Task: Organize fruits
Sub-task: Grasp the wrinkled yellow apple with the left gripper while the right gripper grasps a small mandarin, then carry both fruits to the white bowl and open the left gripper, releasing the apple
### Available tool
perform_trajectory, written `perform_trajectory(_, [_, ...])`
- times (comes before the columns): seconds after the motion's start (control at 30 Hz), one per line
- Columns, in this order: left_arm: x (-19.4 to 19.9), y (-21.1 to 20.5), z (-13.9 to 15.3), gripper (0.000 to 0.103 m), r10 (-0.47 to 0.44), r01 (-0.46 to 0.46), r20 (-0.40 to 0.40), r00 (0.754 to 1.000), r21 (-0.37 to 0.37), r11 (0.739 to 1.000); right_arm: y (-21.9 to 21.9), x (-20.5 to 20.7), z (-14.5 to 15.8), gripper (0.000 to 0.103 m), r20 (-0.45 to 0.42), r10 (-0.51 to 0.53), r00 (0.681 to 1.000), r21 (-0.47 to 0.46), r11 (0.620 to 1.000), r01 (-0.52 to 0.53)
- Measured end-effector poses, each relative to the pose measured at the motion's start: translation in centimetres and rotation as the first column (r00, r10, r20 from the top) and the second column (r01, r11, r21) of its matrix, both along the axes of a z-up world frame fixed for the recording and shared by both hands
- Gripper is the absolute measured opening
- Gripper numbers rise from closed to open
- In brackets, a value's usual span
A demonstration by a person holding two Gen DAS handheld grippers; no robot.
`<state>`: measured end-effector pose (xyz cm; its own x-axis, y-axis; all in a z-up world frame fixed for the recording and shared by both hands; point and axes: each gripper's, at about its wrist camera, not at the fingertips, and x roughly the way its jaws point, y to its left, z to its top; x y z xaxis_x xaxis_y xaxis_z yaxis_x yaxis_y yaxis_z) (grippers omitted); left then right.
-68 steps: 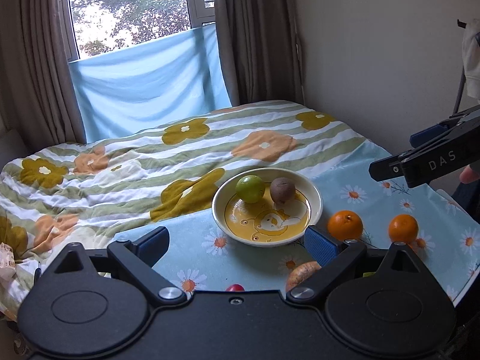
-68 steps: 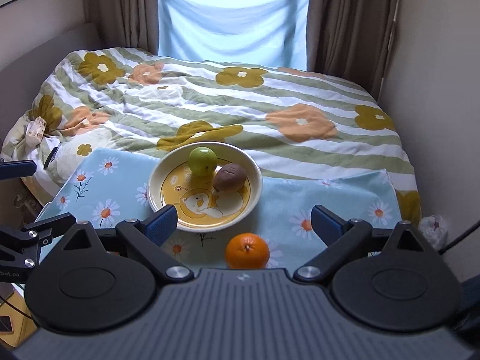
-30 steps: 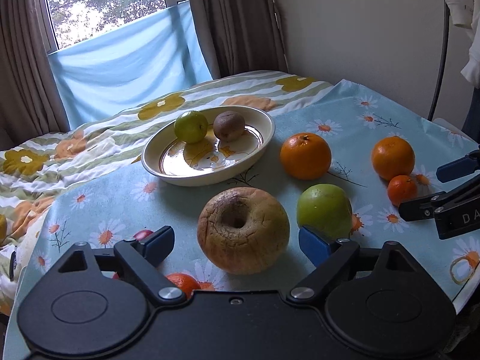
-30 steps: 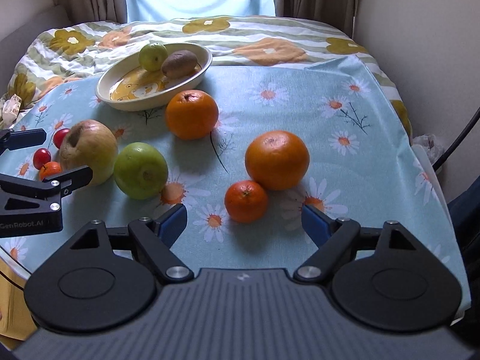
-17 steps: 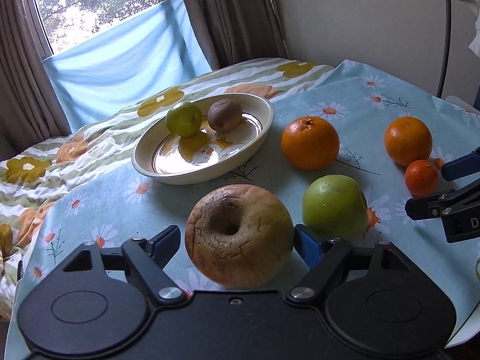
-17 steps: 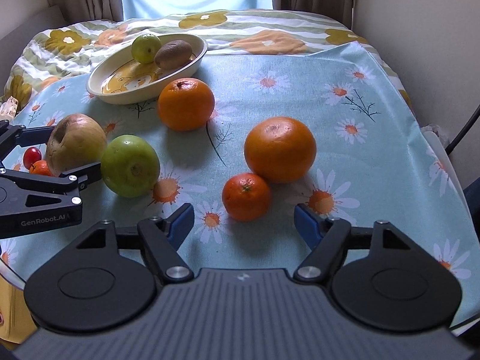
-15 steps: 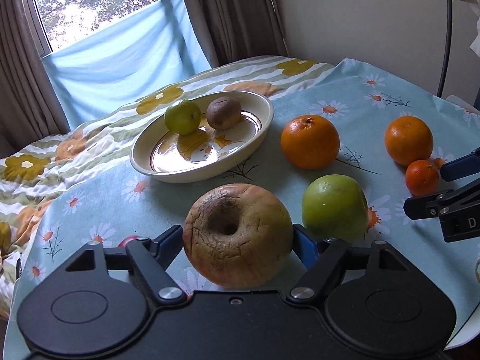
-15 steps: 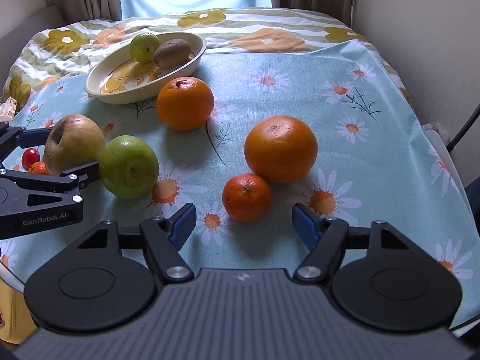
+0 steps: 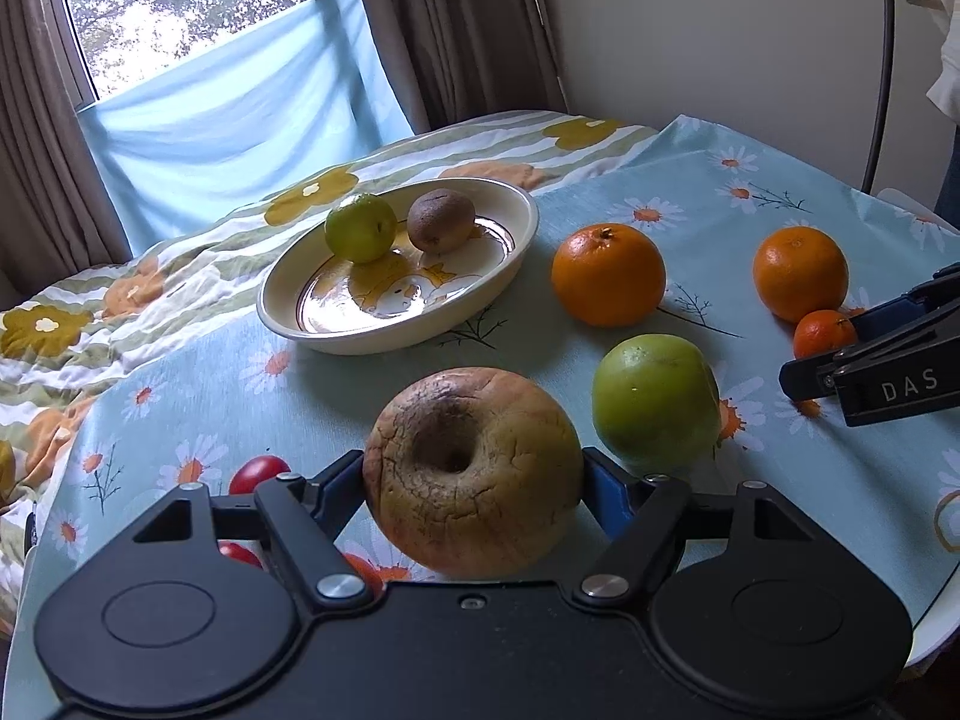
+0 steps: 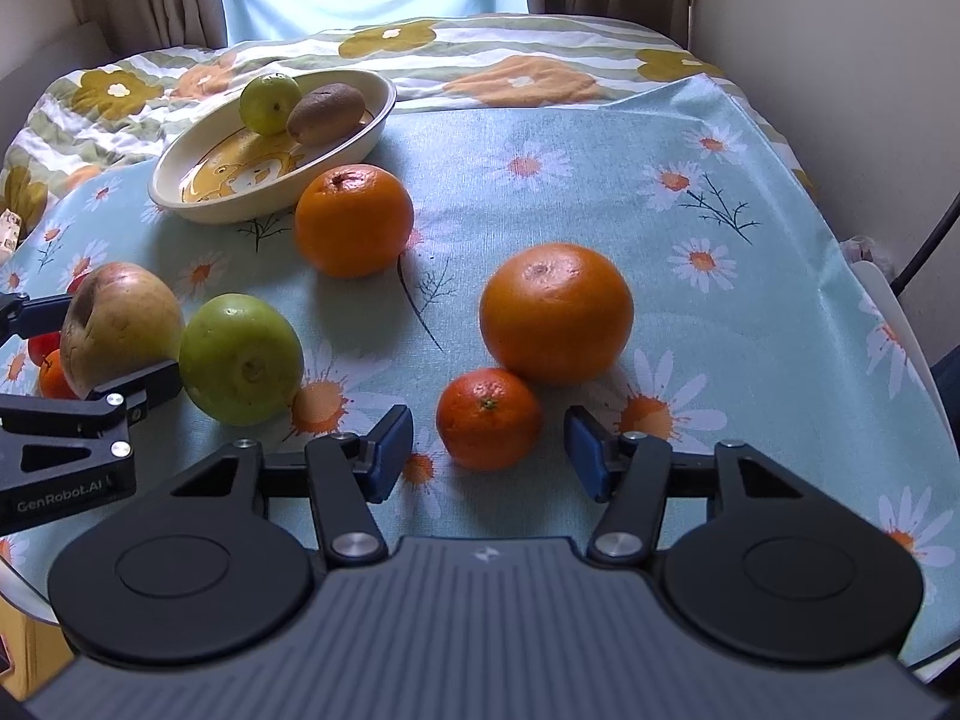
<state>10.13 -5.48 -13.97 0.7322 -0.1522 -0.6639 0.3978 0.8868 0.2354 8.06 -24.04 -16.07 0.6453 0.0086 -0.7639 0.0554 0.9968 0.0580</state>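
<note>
Two handheld grippers work a daisy-print tablecloth (image 10: 600,138) scattered with fruit, each lined up on its own target short of the cream plate (image 9: 516,210). The left gripper (image 9: 474,480) has its pads pressed against both flanks of a wrinkled, yellow-brown apple (image 9: 474,468), which sits squarely in its jaws, dimpled end facing the camera, on the near side of the plate and just left of a green apple (image 9: 657,399). The right gripper (image 10: 489,450) has just been narrowing its jaws around a small tangerine (image 10: 489,417), which lies dead ahead between the two blue pads; gaps are visible on either side, so it is not yet gripped. That tangerine touches a large orange (image 10: 555,312) directly beyond it, farther from the plate than a second orange (image 10: 354,219), which rests just off the plate's rim. The plate itself, already holding a small green fruit (image 10: 270,95) and a kiwi (image 10: 327,103), lies ahead and to the left of the right gripper, and ahead of the left. By appearance the left gripper is the nearer to the plate and already has its fruit; the right need only close straight in, though the big orange behind the tangerine leaves little room for overshoot.
</note>
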Motion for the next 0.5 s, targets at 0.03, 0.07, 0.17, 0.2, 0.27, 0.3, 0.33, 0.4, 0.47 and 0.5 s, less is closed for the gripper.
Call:
perform_trajectory(0.03, [-0.1, 0.0, 0.0, 0.079, 0.001, -0.001, -0.002, 1.0, -0.001, 1.0, 0.0, 0.0, 0.0, 0.07, 0.001, 0.0, 1.0, -0.001, 1.0, 0.0])
perform_trajectory(0.07, [-0.2, 0.0, 0.0, 0.079, 0.003, -0.003, -0.003, 1.0, -0.002, 1.0, 0.1, 0.0, -0.1, 0.07, 0.002, 0.002, 1.0, -0.004, 1.0, -0.002])
perform_trajectory(0.17, [-0.4, 0.2, 0.1, 0.079, 0.006, -0.006, -0.008, 1.0, -0.006, 1.0, 0.1, 0.0, -0.1, 0.066, 0.007, 0.004, 1.0, -0.015, 1.0, -0.003])
perform_trajectory(0.2, [-0.4, 0.2, 0.1, 0.079, 0.008, -0.008, -0.011, 1.0, -0.008, 1.0, 0.1, 0.0, -0.1, 0.064, 0.009, 0.002, 1.0, -0.015, 1.0, -0.002])
perform_trajectory(0.27, [-0.5, 0.3, 0.2, 0.079, 0.015, -0.015, -0.017, 1.0, -0.013, 1.0, 0.1, 0.1, -0.1, 0.054, 0.011, -0.003, 1.0, -0.017, 1.0, 0.003])
perform_trajectory(0.3, [-0.6, 0.3, 0.2, 0.079, 0.019, -0.02, -0.019, 1.0, -0.016, 1.0, 0.1, 0.1, 0.0, 0.052, 0.012, 0.003, 1.0, -0.01, 1.0, -0.003])
perform_trajectory(0.33, [-0.7, 0.4, 0.2, 0.079, 0.023, -0.023, -0.021, 1.0, -0.019, 1.0, 0.1, 0.1, 0.0, 0.052, 0.012, 0.001, 1.0, -0.011, 1.0, -0.001])
perform_trajectory(0.4, [-1.0, 0.4, 0.3, 0.079, 0.034, -0.034, -0.025, 0.999, -0.022, 0.999, 0.2, 0.0, 0.1, 0.052, 0.009, 0.002, 1.0, -0.011, 1.0, -0.002])
perform_trajectory(0.47, [-1.3, 0.5, 0.5, 0.079, 0.052, -0.052, -0.024, 0.998, -0.019, 0.998, 0.1, -0.2, 0.2, 0.052, 0.005, 0.005, 1.0, -0.004, 1.0, -0.005])
perform_trajectory(0.5, [-1.6, 0.6, 0.7, 0.079, 0.063, -0.064, -0.023, 0.998, -0.024, 0.998, 0.1, -0.3, 0.3, 0.052, 0.005, 0.007, 1.0, 0.0, 1.0, -0.007])
